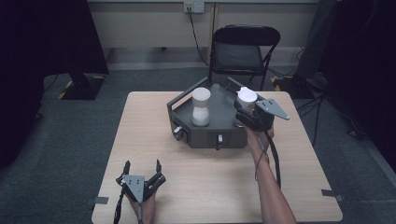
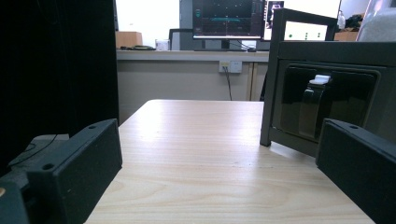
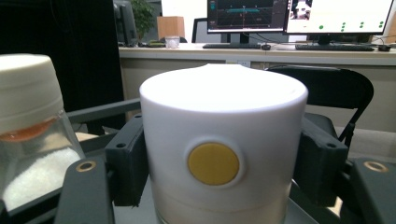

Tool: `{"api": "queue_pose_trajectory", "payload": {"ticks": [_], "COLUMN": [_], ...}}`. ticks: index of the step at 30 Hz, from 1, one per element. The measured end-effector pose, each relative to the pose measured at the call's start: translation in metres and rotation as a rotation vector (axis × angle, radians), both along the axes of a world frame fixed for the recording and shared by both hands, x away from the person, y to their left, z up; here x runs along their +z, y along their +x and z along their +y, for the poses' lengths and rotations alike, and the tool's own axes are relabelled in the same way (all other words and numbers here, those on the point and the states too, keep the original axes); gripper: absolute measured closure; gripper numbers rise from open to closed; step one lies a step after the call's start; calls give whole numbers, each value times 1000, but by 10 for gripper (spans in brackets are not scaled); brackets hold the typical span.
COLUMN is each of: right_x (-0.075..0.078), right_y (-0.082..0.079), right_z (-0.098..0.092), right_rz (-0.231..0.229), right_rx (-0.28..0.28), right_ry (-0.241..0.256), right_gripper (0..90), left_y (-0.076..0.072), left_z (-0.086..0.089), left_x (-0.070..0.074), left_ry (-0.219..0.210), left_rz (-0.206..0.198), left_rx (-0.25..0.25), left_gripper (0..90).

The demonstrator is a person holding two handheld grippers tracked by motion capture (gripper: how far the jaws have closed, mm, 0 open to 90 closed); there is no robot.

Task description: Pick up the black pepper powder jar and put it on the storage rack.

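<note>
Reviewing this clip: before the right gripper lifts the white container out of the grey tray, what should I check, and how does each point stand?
1. Right gripper has both jaws against the white container: ok, one jaw on each side in the right gripper view.
2. Grip is level: ok, the jaws sit at matching height.
3. Space to the neighbouring jar: ok, a gap shows in the high view.
4. Tray wall is low enough to lift over: cannot tell.
5. Left gripper is out of the way: ok, open near the table's front edge.
6. Container's lid is secure: cannot tell.
</note>
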State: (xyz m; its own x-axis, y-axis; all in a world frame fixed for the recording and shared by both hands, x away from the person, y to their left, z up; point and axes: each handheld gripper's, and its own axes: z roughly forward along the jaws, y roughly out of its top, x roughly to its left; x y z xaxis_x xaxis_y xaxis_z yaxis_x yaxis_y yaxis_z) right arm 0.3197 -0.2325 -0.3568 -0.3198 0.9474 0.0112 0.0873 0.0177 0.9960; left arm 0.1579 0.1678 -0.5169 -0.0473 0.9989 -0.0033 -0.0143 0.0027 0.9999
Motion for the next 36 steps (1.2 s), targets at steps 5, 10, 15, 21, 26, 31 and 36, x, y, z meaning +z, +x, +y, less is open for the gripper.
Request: {"api": "queue_pose_trajectory", "payload": {"ticks": [5, 10, 15, 21, 26, 31, 36], "right_x": [-3, -4, -4, -8, -12, -14, -15], "right_y": [1, 1, 0, -1, -4, -6, -7], "right_z": [2, 5, 6, 5, 4, 6, 7], "right_rz": [0, -4, -7, -14, -22, -33, -40], "right_rx": [2, -2, -7, -8, -12, -13, -12], "right_ry": [3, 1, -4, 5, 17, 2, -4], "right_gripper": [302, 301, 301, 300, 300, 300, 299], "left_y": [0, 0, 0, 0, 0, 0, 0], "left_z": [0, 0, 0, 0, 0, 0, 0], "left_x": [0, 0, 0, 0, 0, 0, 0], "left_ry": [0, 0, 0, 1, 1, 1, 1], "left_rz": [0, 0, 0, 0, 0, 0, 0], "left_rx": [0, 0, 0, 0, -2, -2, -2], "left_gripper": [1, 1, 1, 1, 1, 1, 1]}}
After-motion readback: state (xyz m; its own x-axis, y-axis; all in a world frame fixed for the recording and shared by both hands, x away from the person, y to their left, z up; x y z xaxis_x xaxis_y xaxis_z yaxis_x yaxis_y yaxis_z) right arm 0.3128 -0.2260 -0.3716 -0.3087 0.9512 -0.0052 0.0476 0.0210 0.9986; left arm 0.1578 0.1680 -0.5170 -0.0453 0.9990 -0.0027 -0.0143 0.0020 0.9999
